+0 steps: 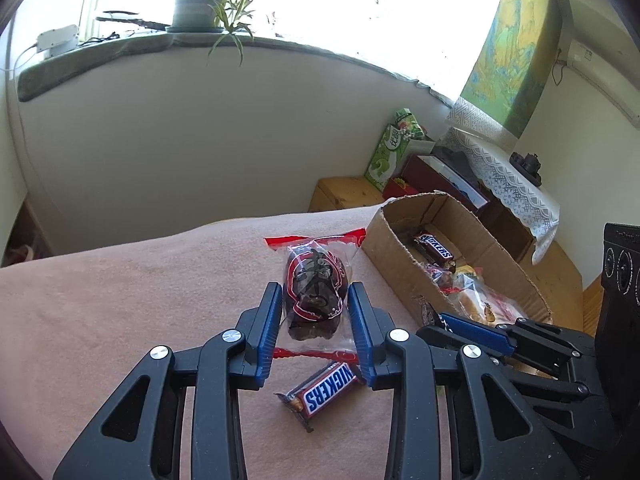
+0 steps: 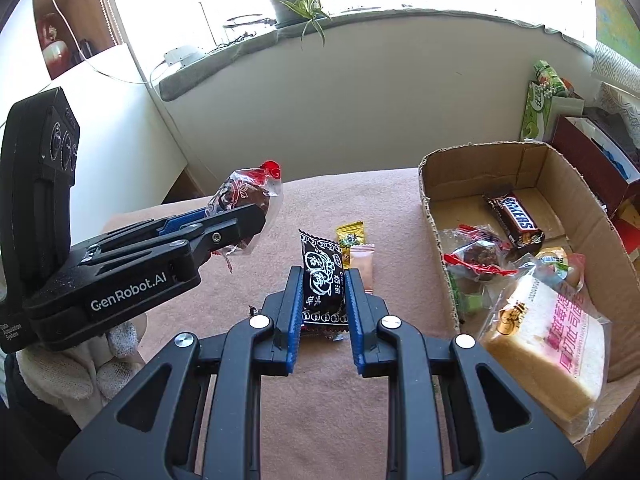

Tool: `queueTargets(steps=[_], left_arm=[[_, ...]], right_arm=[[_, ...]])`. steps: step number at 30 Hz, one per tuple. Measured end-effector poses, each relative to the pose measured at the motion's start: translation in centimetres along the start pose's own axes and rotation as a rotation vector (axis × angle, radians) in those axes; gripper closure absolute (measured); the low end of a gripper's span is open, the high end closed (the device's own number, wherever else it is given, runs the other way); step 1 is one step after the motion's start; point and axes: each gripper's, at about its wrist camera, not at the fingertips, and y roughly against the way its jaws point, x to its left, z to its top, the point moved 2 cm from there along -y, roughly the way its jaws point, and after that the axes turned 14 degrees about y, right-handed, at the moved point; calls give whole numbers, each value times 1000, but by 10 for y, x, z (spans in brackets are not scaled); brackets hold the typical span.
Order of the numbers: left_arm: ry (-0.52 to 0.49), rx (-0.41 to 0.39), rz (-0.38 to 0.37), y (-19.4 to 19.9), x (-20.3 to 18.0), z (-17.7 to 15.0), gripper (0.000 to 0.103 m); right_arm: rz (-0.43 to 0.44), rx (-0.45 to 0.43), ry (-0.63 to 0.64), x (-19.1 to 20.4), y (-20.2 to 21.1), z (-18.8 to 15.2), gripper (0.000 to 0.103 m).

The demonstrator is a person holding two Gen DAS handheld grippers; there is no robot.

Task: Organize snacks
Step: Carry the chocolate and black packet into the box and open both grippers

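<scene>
My left gripper [image 1: 314, 296] is shut on a clear red-edged packet with a dark pastry [image 1: 314, 288] and holds it above the pink cloth; it also shows in the right wrist view [image 2: 244, 204]. A Snickers bar [image 1: 326, 392] lies on the cloth under it. My right gripper [image 2: 320, 280] has its fingers on both sides of a black snack packet [image 2: 322, 280] and grips it. A cardboard box [image 2: 568, 184] at the right holds a Snickers bar [image 2: 514, 216], a pastry packet [image 2: 478, 256] and bagged bread [image 2: 552, 332].
A small yellow packet [image 2: 351, 233] and a pink packet [image 2: 362, 260] lie on the cloth [image 2: 320, 200] beyond my right gripper. Green and red boxes [image 1: 390, 152] stand behind the cardboard box. A potted plant [image 1: 200, 4] sits on the windowsill.
</scene>
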Motion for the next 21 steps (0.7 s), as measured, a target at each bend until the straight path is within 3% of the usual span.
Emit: queueTargets(steps=[21], left_arm=[[-79,34,-61,-21,-72,-11,71]], right_arm=[[-86,-54,-46,-73,50,-7,82]])
